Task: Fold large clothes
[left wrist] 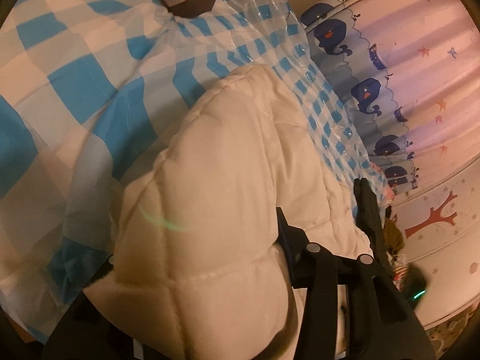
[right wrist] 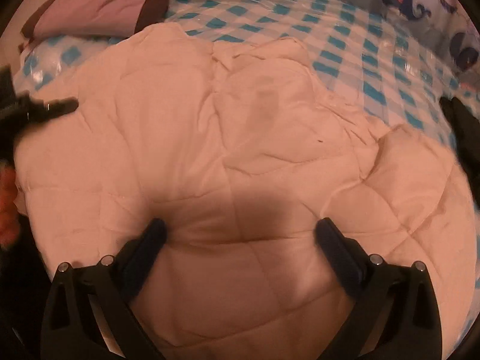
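The big white quilted coat [right wrist: 240, 156] lies spread on the bed, on top of a blue and white checked sheet [left wrist: 75, 69] with shiny clear plastic [left wrist: 270, 6] over it. The coat is puffy, with stitched squares all over it. Most of it lies flat, but there are some bumps and folds near the middle.

The right gripper [right wrist: 240, 231] is just above the near part of the coat. Its two black fingers [right wrist: 327, 234] are spread wide apart, and nothing is pinched between them. A dark shadow falls on the coat between them.

The left gripper [left wrist: 315, 225] is at the side of the coat. A thick puffy fold [left wrist: 210, 195] of the coat bulges up over it and hides one finger, so only one black finger [left wrist: 367, 210] shows well. The fold sits in the gripper, and it looks pinched there.

A pink pillow with a brown edge [right wrist: 99, 3] lies at the far end of the bed. A curtain with blue whales [left wrist: 369, 96] hangs along the side of the bed.
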### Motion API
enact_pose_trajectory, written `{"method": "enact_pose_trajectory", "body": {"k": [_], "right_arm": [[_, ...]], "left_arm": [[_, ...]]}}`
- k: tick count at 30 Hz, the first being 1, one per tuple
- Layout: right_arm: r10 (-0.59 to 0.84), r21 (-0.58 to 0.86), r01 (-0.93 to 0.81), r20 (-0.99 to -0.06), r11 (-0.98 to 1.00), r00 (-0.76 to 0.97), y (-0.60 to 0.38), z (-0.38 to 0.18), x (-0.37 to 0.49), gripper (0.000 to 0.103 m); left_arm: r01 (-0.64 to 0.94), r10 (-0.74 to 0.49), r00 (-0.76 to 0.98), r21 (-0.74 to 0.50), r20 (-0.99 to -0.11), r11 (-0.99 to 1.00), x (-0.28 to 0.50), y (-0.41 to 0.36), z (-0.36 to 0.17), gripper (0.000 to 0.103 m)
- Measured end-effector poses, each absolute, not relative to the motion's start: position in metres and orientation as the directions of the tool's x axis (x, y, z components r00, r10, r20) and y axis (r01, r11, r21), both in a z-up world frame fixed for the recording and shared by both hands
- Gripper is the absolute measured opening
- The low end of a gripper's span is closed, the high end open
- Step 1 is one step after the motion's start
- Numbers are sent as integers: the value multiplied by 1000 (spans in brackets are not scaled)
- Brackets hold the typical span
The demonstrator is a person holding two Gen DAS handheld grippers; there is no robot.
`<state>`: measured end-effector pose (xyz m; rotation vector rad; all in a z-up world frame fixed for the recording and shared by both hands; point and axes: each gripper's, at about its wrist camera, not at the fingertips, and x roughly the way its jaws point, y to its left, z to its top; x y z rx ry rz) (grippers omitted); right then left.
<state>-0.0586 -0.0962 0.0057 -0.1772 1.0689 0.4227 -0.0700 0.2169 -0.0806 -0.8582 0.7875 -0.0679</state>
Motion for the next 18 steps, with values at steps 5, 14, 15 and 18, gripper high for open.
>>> {"method": "enact_pose_trajectory", "body": {"k": [5, 14, 15, 18], "right_arm": [[367, 173, -438, -834, 882, 412, -97, 24, -89, 97], [397, 239, -372, -807, 897, 438, -104, -27, -95, 98], [421, 263, -372, -786, 890, 453, -109, -25, -100, 98], [489, 340, -370, -738, 865, 465, -128, -11, -109, 98]], "left_arm": [[-229, -323, 742, -675, -587, 701, -72, 212, -69, 36], [115, -349, 797, -445, -492, 888, -72, 109, 61, 33], [162, -364, 793, -407, -489, 899, -71, 91, 75, 32], [276, -400, 774, -307, -491, 911, -69, 36, 106, 32]]}}
